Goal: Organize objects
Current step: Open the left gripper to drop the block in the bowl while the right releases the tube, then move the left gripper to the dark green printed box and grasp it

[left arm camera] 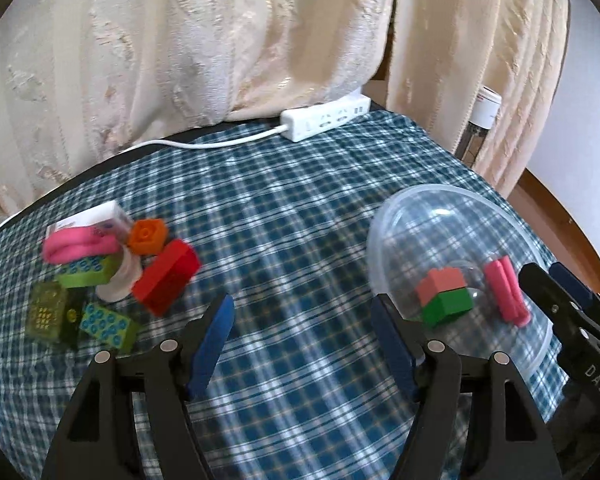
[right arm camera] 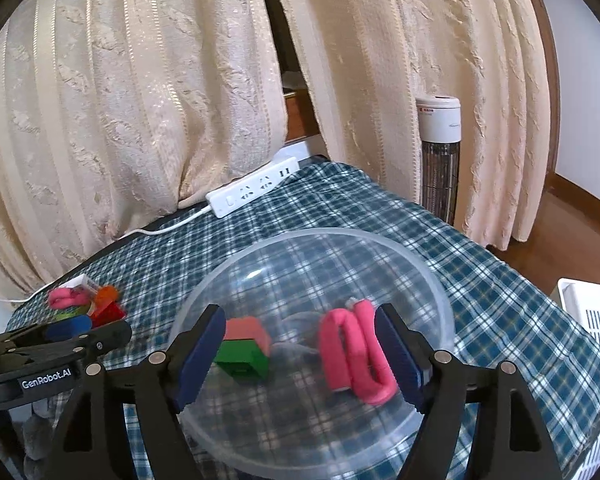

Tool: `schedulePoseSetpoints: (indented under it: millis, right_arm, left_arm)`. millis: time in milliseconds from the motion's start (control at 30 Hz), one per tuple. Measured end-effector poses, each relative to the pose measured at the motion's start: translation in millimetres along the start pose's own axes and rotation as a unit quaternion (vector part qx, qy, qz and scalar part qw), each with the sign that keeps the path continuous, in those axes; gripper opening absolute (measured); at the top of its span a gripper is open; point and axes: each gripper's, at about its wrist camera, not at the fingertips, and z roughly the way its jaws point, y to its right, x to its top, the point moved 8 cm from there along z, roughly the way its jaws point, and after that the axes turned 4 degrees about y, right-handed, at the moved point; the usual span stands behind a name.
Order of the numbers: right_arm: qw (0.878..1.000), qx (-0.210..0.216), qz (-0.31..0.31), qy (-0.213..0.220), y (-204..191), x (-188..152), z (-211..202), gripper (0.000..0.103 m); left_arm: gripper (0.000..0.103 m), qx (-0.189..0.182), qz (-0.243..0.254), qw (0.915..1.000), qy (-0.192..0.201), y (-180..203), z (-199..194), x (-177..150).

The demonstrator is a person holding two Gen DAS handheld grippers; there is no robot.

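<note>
We held the left gripper [left arm camera: 304, 340] open over the checked tablecloth [left arm camera: 300, 220] and the right gripper [right arm camera: 300, 348] open, empty, above the clear plastic bowl [right arm camera: 428, 276].

Blue-white plaid tablecloth [left arm camera: 300, 220], clear bowl [right arm camera: 432, 280], cream curtains [left arm camera: 180, 60].

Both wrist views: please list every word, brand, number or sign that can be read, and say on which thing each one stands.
"GenRobot.AI": white print on the black body of the left tongs, seen in the right wrist view.
"DAS": white letters on the black arm of the right tongs, seen in the left wrist view.
Red print on the white top of the tower heater: too small to read.
Print on the small white box in the toy pile: blurred, unreadable.
</note>
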Motion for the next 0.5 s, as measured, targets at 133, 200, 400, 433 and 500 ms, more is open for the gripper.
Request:
schedulePoseSetpoints:
  millis: [133, 200, 400, 433, 500]
  right_arm:
    - [1.000, 0.007, -0.010, -0.002, -14.3, -1.2, -2.0, 0.082]
    - [1.000, 0.011, -0.017, -0.003, -22.6, -2.4, -2.8, 0.082]
    - [0.999, 0.024, -0.036, -0.010, -49.0, -5.1, -2.8, 0.082]
    - [0.999, 0.026, -0.038, -0.011, -52.7, -5.9, -2.6, 0.082]
    - [0.998, 0.035, -0.042, -0.016, -62.9, -7.9, -1.8, 0.083]
  left_arm:
    - [0.073, 0.007, -0.011, 0.9999, 0.002, -16.5, -4.8, -3.4]
    - [0.074, 0.012, -0.017, 0.9998, 0.003, -25.8, -7.3, -5.3]
    - [0.076, 0.031, -0.039, 0.9988, 0.008, -58.7, -15.8, -10.6]
    - [0.076, 0.036, -0.043, 0.9984, 0.009, -66.4, -17.4, -11.8]
    - [0.076, 0.042, -0.049, 0.9979, 0.009, -77.5, -19.3, -14.3]
